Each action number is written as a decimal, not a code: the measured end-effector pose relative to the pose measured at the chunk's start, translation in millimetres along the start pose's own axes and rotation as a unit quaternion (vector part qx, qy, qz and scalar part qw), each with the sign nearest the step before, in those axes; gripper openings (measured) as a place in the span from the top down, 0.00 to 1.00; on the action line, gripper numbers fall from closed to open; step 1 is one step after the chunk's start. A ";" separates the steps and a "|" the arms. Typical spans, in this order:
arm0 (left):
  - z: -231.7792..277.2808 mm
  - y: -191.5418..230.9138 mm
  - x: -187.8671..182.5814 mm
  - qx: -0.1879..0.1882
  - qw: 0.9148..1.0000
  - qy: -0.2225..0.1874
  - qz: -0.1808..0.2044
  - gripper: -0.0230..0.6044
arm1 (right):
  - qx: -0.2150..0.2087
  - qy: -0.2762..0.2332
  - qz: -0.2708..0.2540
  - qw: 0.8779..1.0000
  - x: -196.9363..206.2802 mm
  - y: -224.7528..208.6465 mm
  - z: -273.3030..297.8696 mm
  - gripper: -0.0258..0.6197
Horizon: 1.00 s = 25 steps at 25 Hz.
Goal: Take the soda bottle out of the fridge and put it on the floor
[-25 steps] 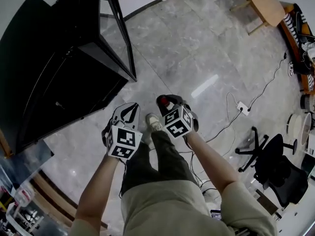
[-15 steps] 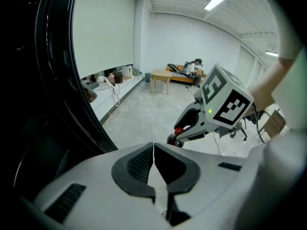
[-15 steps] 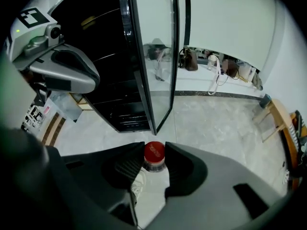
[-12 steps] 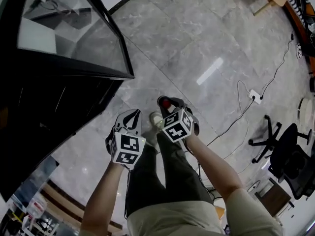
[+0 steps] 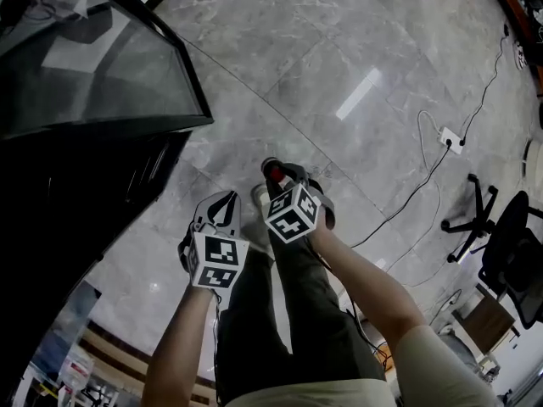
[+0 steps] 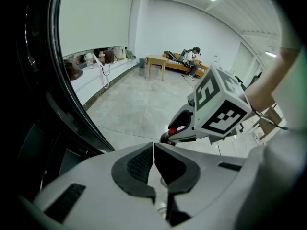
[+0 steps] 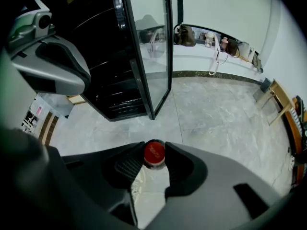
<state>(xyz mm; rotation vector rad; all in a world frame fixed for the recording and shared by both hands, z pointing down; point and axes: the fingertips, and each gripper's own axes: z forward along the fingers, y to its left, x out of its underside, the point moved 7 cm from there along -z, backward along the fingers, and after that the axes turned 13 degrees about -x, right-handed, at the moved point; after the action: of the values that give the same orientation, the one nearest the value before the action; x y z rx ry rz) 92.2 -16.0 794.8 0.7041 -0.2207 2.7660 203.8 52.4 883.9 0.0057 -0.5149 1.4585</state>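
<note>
Foreground: right gripper (image 7: 154,146) clamped on the neck of the soda bottle (image 7: 152,178), red cap up, held outside the fridge and off the floor. Beside it: left gripper (image 6: 153,147), jaws pressed together on nothing. Below: grey marbled floor tiles (image 5: 280,83), glossy, with a white power strip (image 5: 450,140). Left: black fridge (image 5: 76,210), glass door (image 5: 93,75) swung open. Beyond: office chair (image 5: 509,244), wooden table (image 6: 156,61), white walls.
</note>
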 end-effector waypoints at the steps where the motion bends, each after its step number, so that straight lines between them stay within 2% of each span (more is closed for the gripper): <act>1: 9.7 -3.8 7.3 0.003 1.000 0.005 0.002 0.95 | -0.001 0.004 -0.002 1.000 6.5 -1.2 10.7 0.79; 17: 135.4 -41.5 113.5 0.052 0.996 0.069 0.014 0.95 | 0.009 0.043 -0.012 0.999 79.6 -23.0 156.7 0.79; 25: 177.2 -46.2 145.4 0.060 0.994 0.093 -0.017 0.95 | 0.002 0.066 -0.021 0.998 103.4 -35.2 204.5 0.78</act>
<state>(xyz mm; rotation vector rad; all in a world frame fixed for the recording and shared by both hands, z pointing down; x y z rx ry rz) 62.5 23.3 1023.4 0.4678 -0.0040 2.8080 172.2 81.7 1111.6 -0.0767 -0.4016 1.4088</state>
